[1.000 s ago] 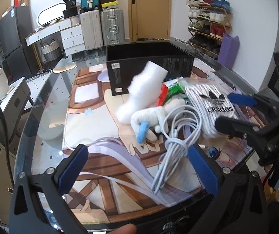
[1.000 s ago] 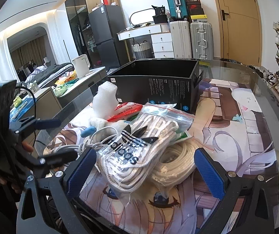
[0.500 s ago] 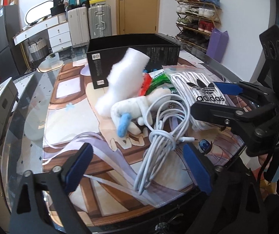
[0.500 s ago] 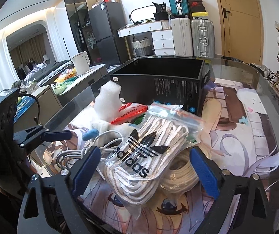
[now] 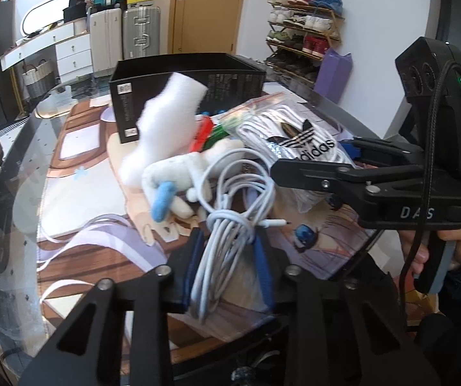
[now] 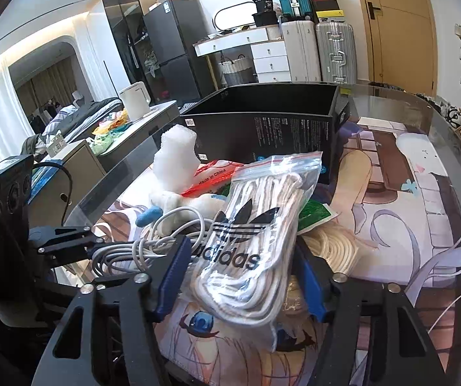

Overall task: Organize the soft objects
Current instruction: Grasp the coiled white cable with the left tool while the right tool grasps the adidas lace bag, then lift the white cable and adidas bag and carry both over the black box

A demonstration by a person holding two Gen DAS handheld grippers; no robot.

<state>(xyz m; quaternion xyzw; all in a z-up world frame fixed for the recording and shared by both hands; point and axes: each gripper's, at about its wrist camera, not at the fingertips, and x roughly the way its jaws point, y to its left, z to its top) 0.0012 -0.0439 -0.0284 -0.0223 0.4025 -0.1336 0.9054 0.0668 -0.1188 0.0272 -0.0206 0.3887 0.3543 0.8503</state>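
Since the earlier frames both grippers have narrowed: the left gripper [image 5: 228, 259] has gone from wide open to pinched on the white cable bundle [image 5: 227, 225], and the right gripper [image 6: 244, 281] has drawn in around the Adidas bag [image 6: 246, 247]

From the left wrist, the blue pads [image 5: 262, 270] sit tight on either side of the cable's bunched lower end, while its loops spread over the printed mat [image 5: 79, 193]. Just behind the cable lies a white plush toy [image 5: 179, 170] with a blue ear, and a white foam piece [image 5: 166, 122] leans up against the black box [image 5: 185, 77]. The Adidas bag lies to the right, with the right gripper's fingers reaching over it

From the right wrist, the clear zip bag of white laces lies between the blue pads [image 6: 174, 280], both of them close against its sides; whether they press it firmly I cannot tell. A cream rope coil [image 6: 336, 251] lies beneath it. The left gripper [image 6: 101, 251] holds the cable at the left
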